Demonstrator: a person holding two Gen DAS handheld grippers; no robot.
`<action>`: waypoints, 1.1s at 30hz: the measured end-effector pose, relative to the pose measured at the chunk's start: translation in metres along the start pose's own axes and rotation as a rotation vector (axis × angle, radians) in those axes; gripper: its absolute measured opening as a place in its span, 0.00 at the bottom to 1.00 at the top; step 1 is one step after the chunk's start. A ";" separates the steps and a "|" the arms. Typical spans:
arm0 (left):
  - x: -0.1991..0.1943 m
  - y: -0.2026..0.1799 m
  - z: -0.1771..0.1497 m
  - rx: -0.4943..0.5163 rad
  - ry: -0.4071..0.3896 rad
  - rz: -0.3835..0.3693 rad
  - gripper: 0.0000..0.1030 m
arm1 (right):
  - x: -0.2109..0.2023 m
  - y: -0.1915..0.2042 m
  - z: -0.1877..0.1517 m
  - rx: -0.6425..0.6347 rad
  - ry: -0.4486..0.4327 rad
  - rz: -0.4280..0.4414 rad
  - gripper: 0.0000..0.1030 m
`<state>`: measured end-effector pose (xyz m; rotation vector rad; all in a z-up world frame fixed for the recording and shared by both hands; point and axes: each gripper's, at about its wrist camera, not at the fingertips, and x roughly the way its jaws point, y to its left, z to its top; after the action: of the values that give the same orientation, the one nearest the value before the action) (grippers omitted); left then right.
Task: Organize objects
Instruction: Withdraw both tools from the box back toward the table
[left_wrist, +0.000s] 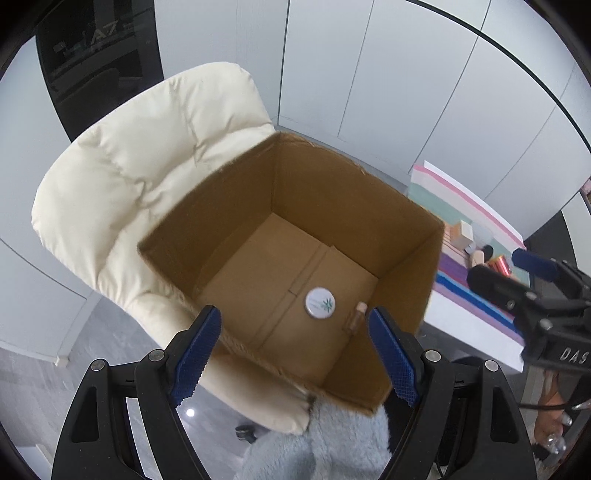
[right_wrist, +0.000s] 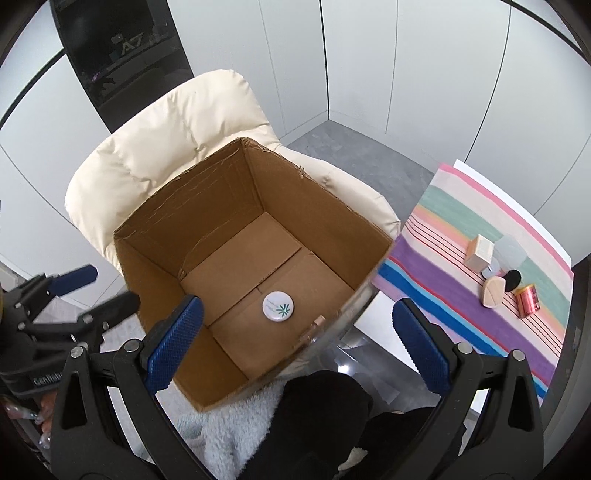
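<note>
- An open box (left_wrist: 236, 206) sits on a cream chair (left_wrist: 122, 177), seen from above by both wrist cameras.
- A round white tin (left_wrist: 320, 302) with a green mark lies on the box floor near the right wall; just beside it, against that wall, lies a small tan tube (left_wrist: 357, 314), possibly a lipstick.
- The left gripper (left_wrist: 295, 354) hangs over the box's near edge, its blue pads wide apart and holding nothing.
- The right gripper (right_wrist: 295, 339) hovers over the box's near right corner, its jaws likewise spread and empty.
- A striped cloth (right_wrist: 461, 306) covers the table to the right of the chair; along its far right edge lie a tan block (right_wrist: 479, 251), a clear cup (right_wrist: 511, 254), a black puff (right_wrist: 511, 277), a beige puff (right_wrist: 493, 291) and a copper can (right_wrist: 528, 301), close together.
- Pale blue fleece (right_wrist: 229, 424) fills the bottom of both views.
</note>
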<state>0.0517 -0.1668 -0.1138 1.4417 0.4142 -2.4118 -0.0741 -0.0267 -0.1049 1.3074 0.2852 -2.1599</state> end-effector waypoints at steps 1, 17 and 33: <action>-0.001 -0.001 -0.004 0.006 -0.001 0.009 0.81 | -0.004 0.000 -0.003 0.000 -0.003 -0.001 1.00; -0.011 -0.030 -0.055 -0.003 -0.018 -0.047 0.81 | -0.022 -0.025 -0.079 0.089 0.048 0.014 1.00; 0.002 -0.106 -0.042 0.175 -0.041 -0.102 0.81 | -0.058 -0.084 -0.104 0.226 -0.022 -0.057 1.00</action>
<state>0.0427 -0.0540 -0.1245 1.4710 0.2791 -2.6109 -0.0270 0.1110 -0.1160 1.4119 0.0718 -2.3063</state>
